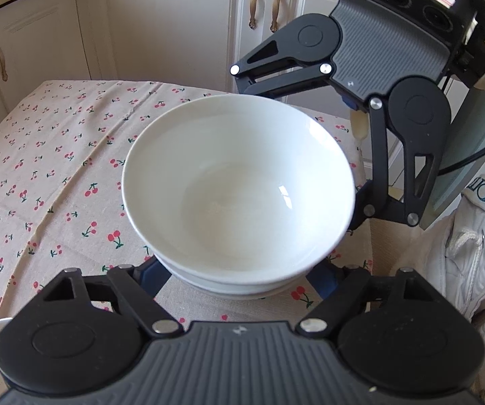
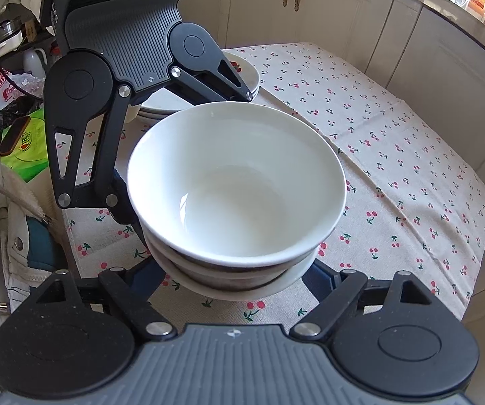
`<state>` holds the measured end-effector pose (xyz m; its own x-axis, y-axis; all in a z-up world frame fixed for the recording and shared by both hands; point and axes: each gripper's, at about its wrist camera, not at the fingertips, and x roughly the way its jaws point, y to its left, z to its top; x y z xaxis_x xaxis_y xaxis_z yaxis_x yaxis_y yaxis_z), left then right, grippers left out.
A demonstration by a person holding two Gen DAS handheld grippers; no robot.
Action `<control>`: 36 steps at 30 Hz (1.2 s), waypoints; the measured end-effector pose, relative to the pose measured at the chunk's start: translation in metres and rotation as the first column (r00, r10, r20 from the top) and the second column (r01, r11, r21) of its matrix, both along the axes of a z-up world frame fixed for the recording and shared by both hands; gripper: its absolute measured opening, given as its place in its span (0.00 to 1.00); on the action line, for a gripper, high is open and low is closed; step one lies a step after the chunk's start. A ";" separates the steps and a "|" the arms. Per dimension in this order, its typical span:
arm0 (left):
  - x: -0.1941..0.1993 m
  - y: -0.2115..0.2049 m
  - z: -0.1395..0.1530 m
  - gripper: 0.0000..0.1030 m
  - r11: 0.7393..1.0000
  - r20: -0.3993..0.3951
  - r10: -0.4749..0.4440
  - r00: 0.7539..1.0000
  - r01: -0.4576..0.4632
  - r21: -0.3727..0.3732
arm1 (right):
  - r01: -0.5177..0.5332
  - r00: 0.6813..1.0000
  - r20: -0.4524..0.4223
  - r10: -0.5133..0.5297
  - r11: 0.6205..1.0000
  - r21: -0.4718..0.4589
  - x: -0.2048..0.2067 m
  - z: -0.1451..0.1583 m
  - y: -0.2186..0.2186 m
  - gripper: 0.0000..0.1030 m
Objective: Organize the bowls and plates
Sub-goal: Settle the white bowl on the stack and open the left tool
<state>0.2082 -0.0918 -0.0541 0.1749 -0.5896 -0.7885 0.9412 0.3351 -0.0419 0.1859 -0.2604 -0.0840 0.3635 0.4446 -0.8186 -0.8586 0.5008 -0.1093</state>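
White bowls point(image 1: 239, 182) sit nested in a stack on the cherry-print surface point(image 1: 56, 155). The left claw point(image 1: 242, 276) and right claw point(image 2: 239, 280) each straddle the stack's lower bowls, blue pads at the sides; whether they press I cannot tell. A pile of plates point(image 2: 242, 77) already stands behind. Stacking looks largely done; placing or moving the stack seems left.

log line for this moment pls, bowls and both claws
bowl stack on cherry tablecloth | left claw around stack | right claw around stack, opposite side | grip unclear | plates behind
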 end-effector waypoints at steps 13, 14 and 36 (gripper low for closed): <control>-0.016 0.057 0.039 0.82 0.991 0.099 0.130 0.987 -0.130 -0.013 | -0.116 0.989 0.094 0.118 0.993 -0.021 -0.001 0.039 0.050 0.88; -0.016 0.064 0.041 0.82 0.989 0.108 0.146 0.983 -0.145 -0.012 | -0.131 0.985 0.105 0.133 0.991 -0.025 0.000 0.042 0.057 0.88; 0.005 0.168 0.026 0.82 0.929 0.104 0.363 0.926 -0.369 0.041 | -0.320 0.945 0.065 0.322 0.947 -0.038 0.065 0.020 0.176 0.87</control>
<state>0.2135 0.0758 -0.0283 0.4438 -0.4237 -0.7896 0.7512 0.6564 0.0700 0.2509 -0.0842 -0.0643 0.2615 0.5257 -0.8095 -0.9632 0.1961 -0.1838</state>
